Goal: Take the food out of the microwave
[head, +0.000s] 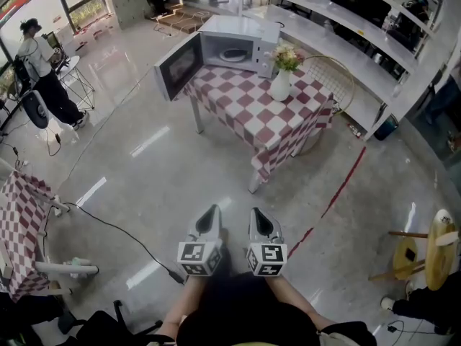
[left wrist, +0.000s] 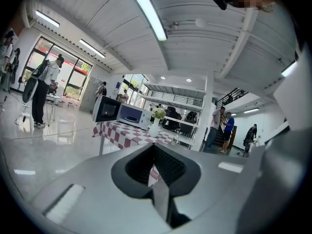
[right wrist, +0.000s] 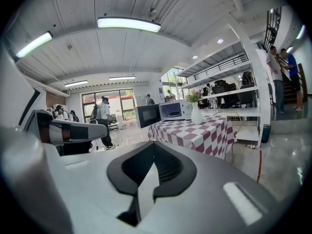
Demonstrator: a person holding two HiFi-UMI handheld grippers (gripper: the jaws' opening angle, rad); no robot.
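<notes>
Your grey two-jaw left gripper had its jaws pressed fully together, with nothing between them. In the left gripper view the ribbed pads met in a single seam. Your grey two-jaw right gripper showed the same state: jaws closed and empty. The two were held side by side, close but apart, low in the head view. Each carried its marker cube of black-and-white squares at the end nearest you. Both noses were aimed across the glossy grey floor.

Well ahead of both stood the small table, draped in a red-and-white checked cloth. On its far end sat the white box-shaped microwave, its dark-windowed door swung wide to the left. Inside the cavity lay a pale round dish; what it held was too small to tell. Just right of the microwave, a white ceramic vase of flowers stood upright on the cloth. A red line ran across the floor to the right of the table. A person in dark trousers stood at the far left.
</notes>
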